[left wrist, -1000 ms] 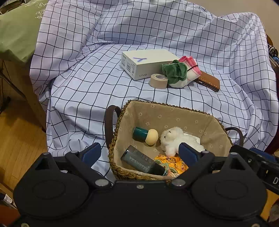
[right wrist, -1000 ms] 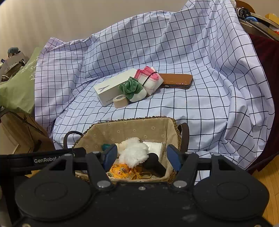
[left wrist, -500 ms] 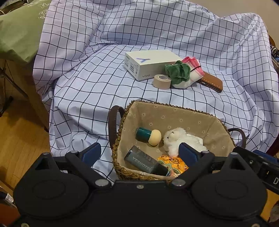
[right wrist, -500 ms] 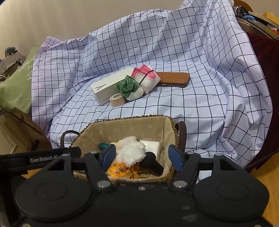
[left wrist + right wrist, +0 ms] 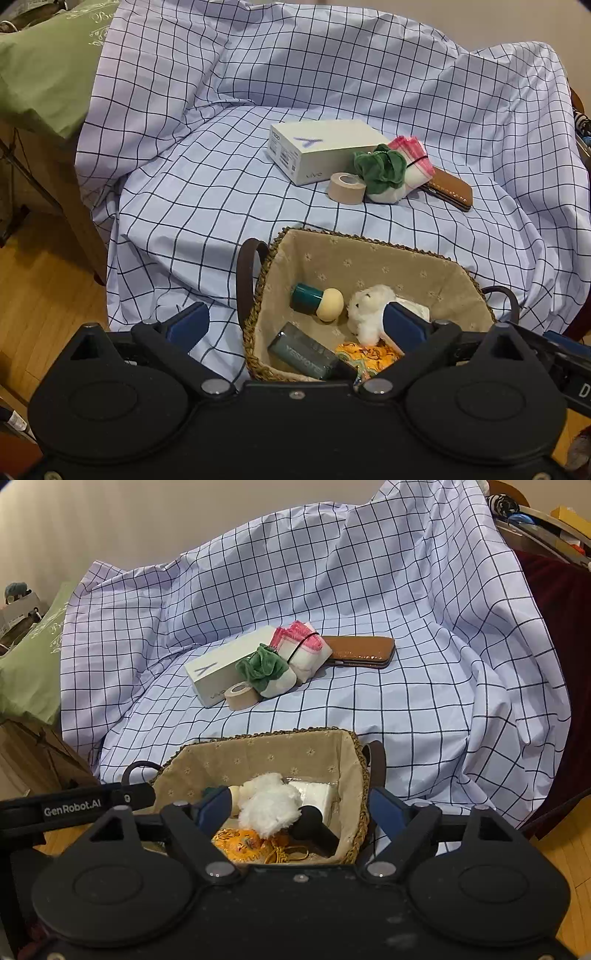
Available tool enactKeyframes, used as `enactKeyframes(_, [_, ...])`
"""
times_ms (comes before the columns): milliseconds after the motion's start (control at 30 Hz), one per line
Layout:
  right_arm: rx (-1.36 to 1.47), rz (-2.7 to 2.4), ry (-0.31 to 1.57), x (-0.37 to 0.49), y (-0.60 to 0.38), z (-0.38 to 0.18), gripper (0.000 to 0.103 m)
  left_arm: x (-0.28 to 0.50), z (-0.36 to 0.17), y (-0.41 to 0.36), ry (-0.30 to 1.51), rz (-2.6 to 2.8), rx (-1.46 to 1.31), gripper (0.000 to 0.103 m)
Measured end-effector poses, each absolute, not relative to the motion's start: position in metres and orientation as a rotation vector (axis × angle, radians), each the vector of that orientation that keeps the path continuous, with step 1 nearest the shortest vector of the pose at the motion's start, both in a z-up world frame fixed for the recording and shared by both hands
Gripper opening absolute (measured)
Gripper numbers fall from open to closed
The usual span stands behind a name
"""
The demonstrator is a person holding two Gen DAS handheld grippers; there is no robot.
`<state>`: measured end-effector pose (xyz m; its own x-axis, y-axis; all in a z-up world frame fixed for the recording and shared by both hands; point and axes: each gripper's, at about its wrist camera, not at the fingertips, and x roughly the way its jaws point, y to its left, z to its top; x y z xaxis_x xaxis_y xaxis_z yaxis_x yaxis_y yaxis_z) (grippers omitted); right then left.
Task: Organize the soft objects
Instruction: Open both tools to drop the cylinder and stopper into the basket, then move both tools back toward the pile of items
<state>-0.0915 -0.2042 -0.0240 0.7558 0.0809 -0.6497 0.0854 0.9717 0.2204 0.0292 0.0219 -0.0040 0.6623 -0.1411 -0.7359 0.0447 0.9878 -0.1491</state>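
Note:
A woven basket (image 5: 369,242) with beige lining sits on the checked sheet, holding a white plush toy (image 5: 365,306), an orange pouch (image 5: 365,356), a teal mushroom-shaped item (image 5: 317,299) and a dark cylinder (image 5: 303,350). My left gripper (image 5: 295,325) hovers over the basket's near edge, its jaws opening wide with nothing pressed between them. My right gripper (image 5: 300,806) hangs over the plush toy (image 5: 269,805), jaws opening, pads clear of it. Farther back lie a green scrunchie (image 5: 262,666) and a pink-and-white cloth bundle (image 5: 303,646).
A white box (image 5: 321,147), a tape roll (image 5: 347,186) and a brown case (image 5: 450,188) lie beside the scrunchie. A green pillow (image 5: 44,66) is at the far left. The sheet drops to wooden floor (image 5: 40,295) at the left.
The right gripper's fingers have spread apart, and the left's have widened a little. The plush toy stays in the basket.

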Motion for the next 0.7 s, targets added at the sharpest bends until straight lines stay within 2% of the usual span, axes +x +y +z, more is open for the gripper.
enactKeyframes(167, [0.218, -0.018, 0.703, -0.087, -0.204, -0.022, 0.092, 0.035, -0.003, 0.023, 0.829, -0.085, -0.105, 0.097])
enactKeyframes(233, [0.206, -0.030, 0.693, -0.085, -0.205, -0.020, 0.102, 0.039, -0.002, 0.024, 0.812, -0.067, -0.096, 0.097])
enactKeyframes(267, [0.200, -0.041, 0.688, -0.084, -0.205, -0.020, 0.103, 0.040, -0.001, 0.025, 0.807, -0.064, -0.097, 0.097])
enactKeyframes(700, [0.199, -0.078, 0.716, -0.049, -0.217, -0.020, 0.103, 0.084, 0.008, 0.012, 0.807, -0.123, -0.047, 0.097])
